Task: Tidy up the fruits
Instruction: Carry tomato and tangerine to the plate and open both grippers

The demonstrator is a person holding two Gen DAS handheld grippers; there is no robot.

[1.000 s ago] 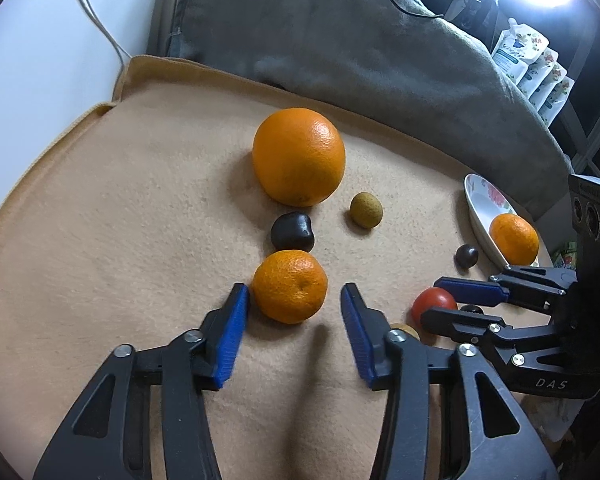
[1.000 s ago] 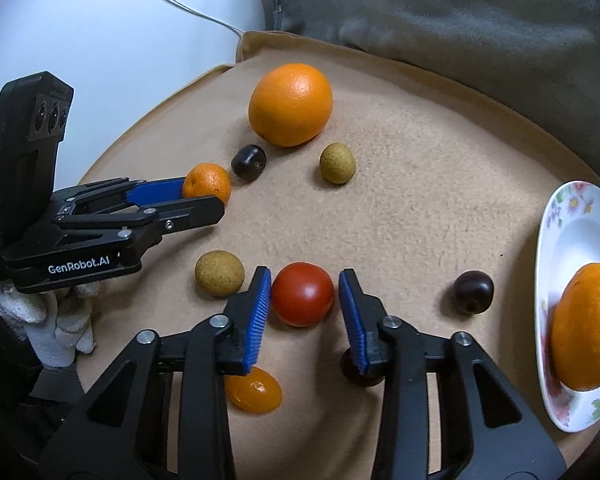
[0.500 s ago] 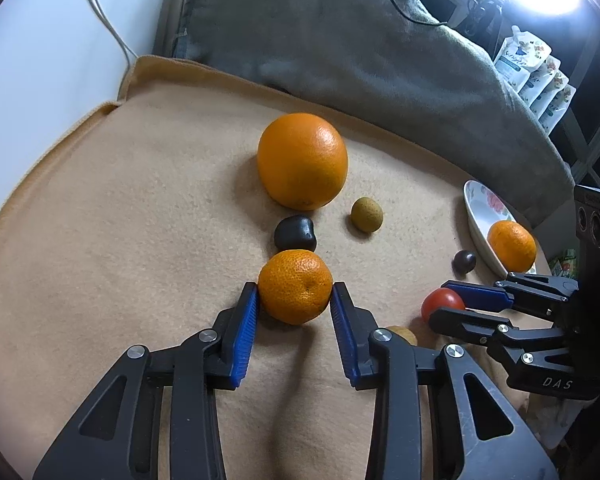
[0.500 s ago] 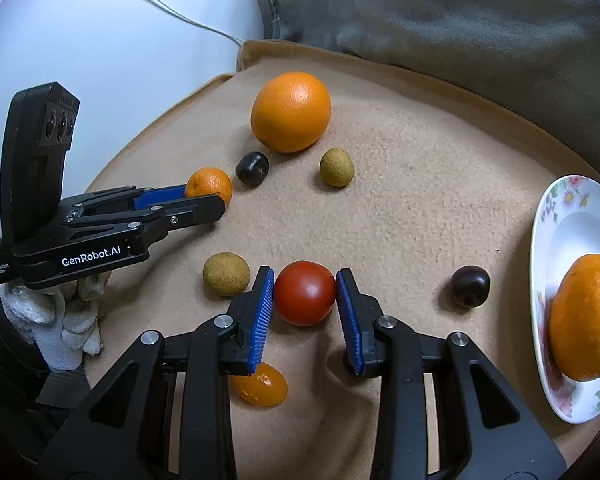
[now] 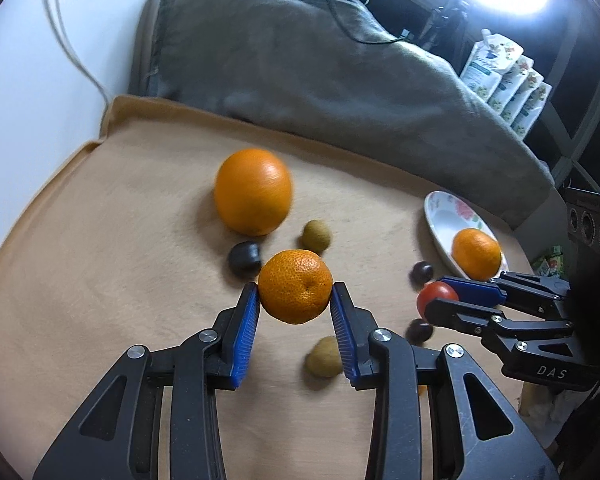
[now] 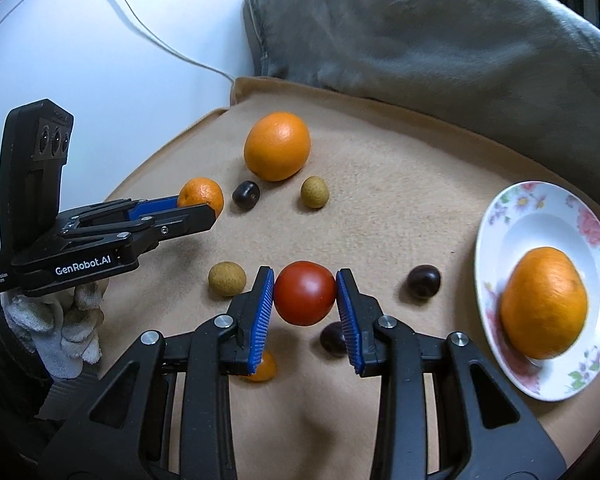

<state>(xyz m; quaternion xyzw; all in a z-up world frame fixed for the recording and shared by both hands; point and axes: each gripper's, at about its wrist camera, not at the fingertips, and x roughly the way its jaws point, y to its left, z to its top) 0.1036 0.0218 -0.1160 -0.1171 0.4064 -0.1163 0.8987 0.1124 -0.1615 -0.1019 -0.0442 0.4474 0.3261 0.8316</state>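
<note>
Both grabs made: the left gripper (image 5: pixel 295 309) has its fingers clamped on the small dimpled orange mandarin (image 5: pixel 295 286); the right gripper (image 6: pixel 305 305) squeezes the round red tomato (image 6: pixel 305 298); next, I reckon, carry both to the flowered white plate (image 6: pixel 512 216).

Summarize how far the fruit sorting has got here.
Done: one orange lies on the plate. In hand: left tool grips a mandarin, right tool grips the tomato. Left on the blanket: the big orange and several small fruits.
</note>
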